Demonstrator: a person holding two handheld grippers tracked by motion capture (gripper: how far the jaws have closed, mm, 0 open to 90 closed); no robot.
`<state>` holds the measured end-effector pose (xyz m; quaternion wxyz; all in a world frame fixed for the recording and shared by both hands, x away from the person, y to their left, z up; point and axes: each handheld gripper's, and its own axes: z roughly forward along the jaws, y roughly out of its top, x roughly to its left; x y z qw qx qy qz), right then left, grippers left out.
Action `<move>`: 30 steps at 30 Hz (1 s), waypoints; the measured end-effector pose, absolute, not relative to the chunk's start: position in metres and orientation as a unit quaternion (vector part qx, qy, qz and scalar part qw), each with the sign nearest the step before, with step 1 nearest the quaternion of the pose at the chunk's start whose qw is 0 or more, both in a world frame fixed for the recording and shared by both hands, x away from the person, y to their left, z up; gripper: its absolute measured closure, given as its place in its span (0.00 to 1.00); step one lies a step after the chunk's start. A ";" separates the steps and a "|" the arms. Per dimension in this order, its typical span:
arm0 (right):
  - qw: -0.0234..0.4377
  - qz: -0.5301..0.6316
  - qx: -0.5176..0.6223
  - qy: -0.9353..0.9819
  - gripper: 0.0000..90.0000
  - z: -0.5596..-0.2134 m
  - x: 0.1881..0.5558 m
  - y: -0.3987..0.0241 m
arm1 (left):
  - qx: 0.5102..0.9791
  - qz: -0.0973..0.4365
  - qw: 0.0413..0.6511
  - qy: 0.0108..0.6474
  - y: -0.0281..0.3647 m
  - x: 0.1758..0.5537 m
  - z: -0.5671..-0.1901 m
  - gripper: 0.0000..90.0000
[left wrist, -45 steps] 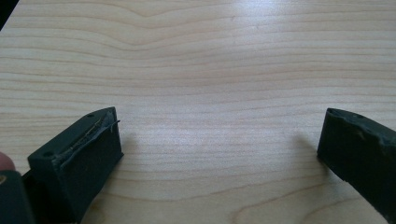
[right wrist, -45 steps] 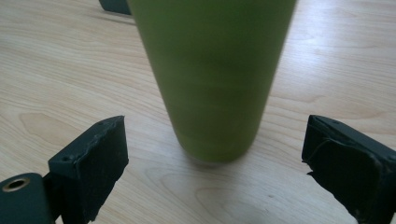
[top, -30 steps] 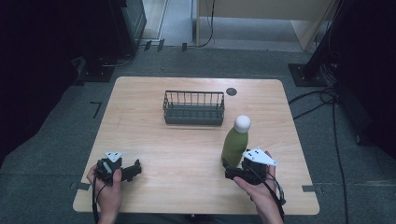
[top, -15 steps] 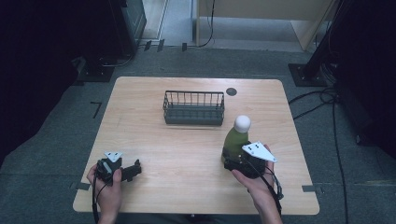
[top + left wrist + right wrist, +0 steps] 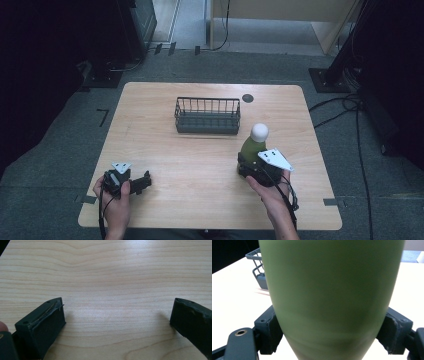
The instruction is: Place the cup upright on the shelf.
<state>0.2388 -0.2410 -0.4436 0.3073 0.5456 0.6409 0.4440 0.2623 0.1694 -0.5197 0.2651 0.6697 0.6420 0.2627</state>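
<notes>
**Jaws clamp the green bottle on the right; left pair spread over bare wood**

Jaws of the right gripper (image 5: 248,167) have just been closing, and in the right gripper view their pads press on both flanks of the green bottle (image 5: 332,300), one at about 8 o'clock of the bottle's body, the other at about 4 o'clock. The bottle stands between them, upright, its narrowing base low in that view. From the high view the bottle (image 5: 253,146) rises just beyond the person's right hand (image 5: 272,192), white cap (image 5: 259,132) on top, at roughly 4 o'clock from the middle of the wooden table (image 5: 165,150).

At about 8 o'clock of the table, the left hand (image 5: 117,202) holds the left gripper (image 5: 142,182) low over the tabletop near the front edge. Its jaws stand wide apart with nothing between them; the left gripper view looks along them at plain wood grain (image 5: 112,290).

Farther off, at about 12 o'clock from the table's middle, sits a dark wire basket (image 5: 207,116), well apart from both grippers and at about 11 o'clock from the bottle. A corner of it (image 5: 258,267) appears behind the bottle in the right gripper view. Beyond the basket, near the far edge, is a small dark round disc (image 5: 247,98) set in the tabletop.
</notes>
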 end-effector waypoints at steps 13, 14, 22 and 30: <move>0.333 0.454 0.538 0.627 0.22 -0.441 0.239 -0.237 | 0.670 0.263 0.265 0.642 0.169 0.262 -0.520 0.00; 0.334 0.456 0.537 0.627 0.22 -0.440 0.239 -0.237 | 0.670 0.263 0.265 0.642 0.169 0.262 -0.520 0.00; 0.338 0.466 0.526 0.626 0.23 -0.427 0.244 -0.230 | 0.670 0.263 0.265 0.642 0.169 0.262 -0.520 0.00; 0.342 0.484 0.516 0.619 0.23 -0.417 0.252 -0.219 | 0.670 0.263 0.265 0.642 0.169 0.262 -0.520 0.00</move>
